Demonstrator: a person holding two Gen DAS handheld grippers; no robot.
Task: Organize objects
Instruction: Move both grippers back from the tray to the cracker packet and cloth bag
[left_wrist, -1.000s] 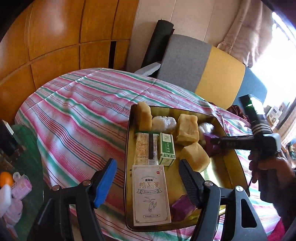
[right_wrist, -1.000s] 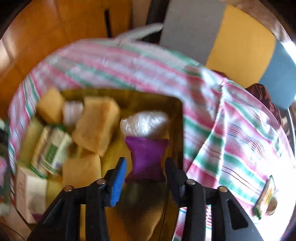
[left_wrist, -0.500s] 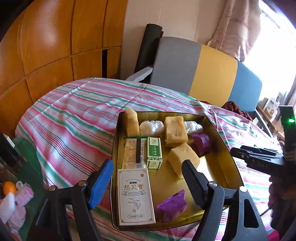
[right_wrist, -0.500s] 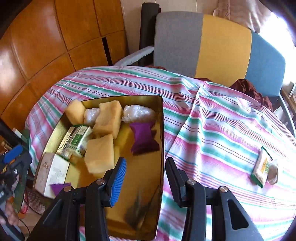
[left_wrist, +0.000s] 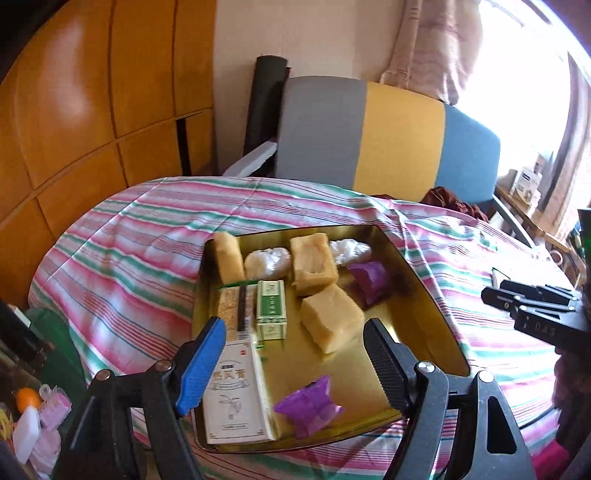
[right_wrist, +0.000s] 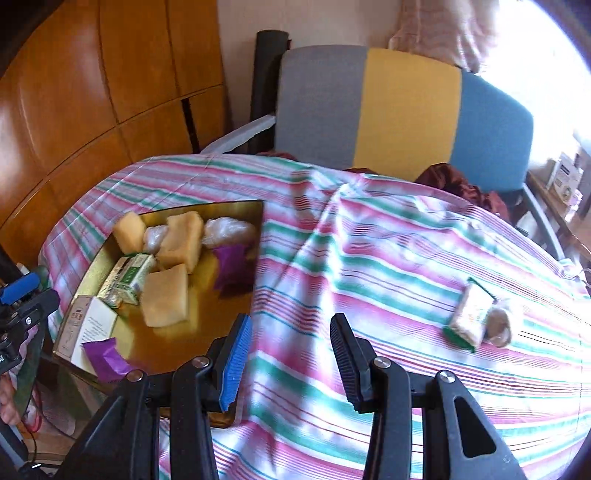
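A gold metal tray (left_wrist: 436, 306) (right_wrist: 92, 266) sits on the striped tablecloth. It holds yellow sponge blocks (left_wrist: 330, 323), two clear wrapped lumps (left_wrist: 267, 260), a green box (left_wrist: 271, 308), a white box (left_wrist: 232, 395) and two purple packets (left_wrist: 369, 280) (left_wrist: 308, 406). My left gripper (left_wrist: 291, 365) is open and empty above the tray's near end. My right gripper (right_wrist: 290, 362) is open and empty over the cloth right of the tray; it also shows in the left wrist view (left_wrist: 532, 306). A green-edged snack pack (right_wrist: 469, 314) and a brown lump (right_wrist: 498, 326) lie on the cloth at the right.
A grey, yellow and blue chair (right_wrist: 388, 107) stands behind the table. Wooden panels (left_wrist: 92, 110) fill the left wall. Small bottles and clutter (left_wrist: 33, 413) sit low at the left. A bright window (left_wrist: 524, 92) is at the right.
My right gripper let go of the purple packet into the tray and pulled back to the right over the cloth. My left gripper rose and drew back a little.
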